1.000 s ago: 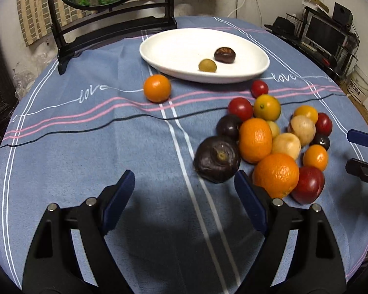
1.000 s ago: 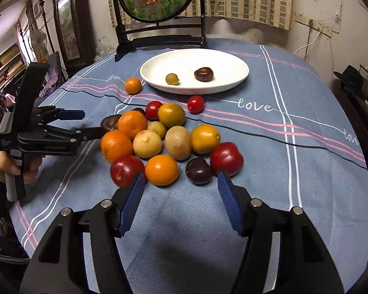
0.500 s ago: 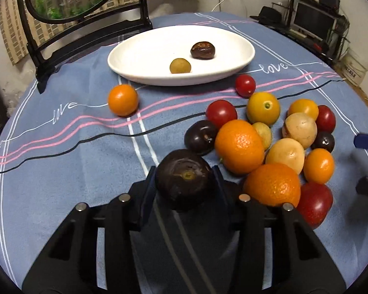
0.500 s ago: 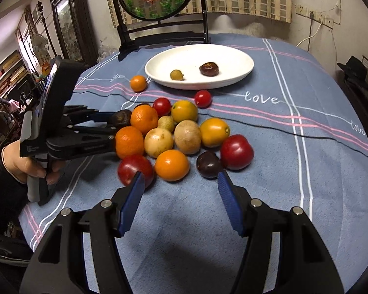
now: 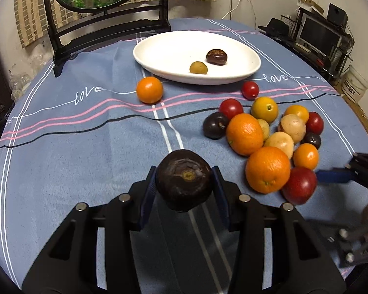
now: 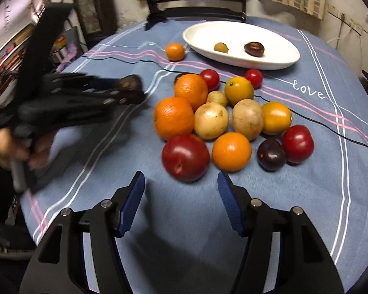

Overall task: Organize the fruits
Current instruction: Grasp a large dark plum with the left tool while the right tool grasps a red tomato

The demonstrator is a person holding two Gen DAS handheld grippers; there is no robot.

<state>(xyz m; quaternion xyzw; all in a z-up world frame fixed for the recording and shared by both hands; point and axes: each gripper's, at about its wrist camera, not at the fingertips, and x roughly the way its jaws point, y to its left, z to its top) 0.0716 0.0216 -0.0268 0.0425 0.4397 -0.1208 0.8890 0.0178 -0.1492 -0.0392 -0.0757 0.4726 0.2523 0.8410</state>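
My left gripper (image 5: 184,191) is shut on a big dark purple fruit (image 5: 184,180) and holds it above the blue cloth, left of the fruit pile; it also shows in the right wrist view (image 6: 131,89). The pile holds oranges (image 5: 244,133), red plums (image 6: 185,156), yellow-brown fruits (image 6: 210,121) and small tomatoes (image 5: 249,90). A white oval plate (image 5: 174,49) at the far side holds a brown fruit (image 5: 216,56) and a small green-yellow one (image 5: 198,68). My right gripper (image 6: 181,196) is open and empty, just short of the red plum.
A lone small orange (image 5: 149,90) lies left of the plate. A black stand with a round picture (image 5: 105,12) stands at the table's far edge. The round table (image 5: 61,147) has a blue striped cloth. Shelves and a monitor (image 5: 319,36) stand beyond the right edge.
My left gripper closed on the dark purple fruit and lifted it off the cloth, away from the pile. My right gripper moved closer to the pile and stayed open.
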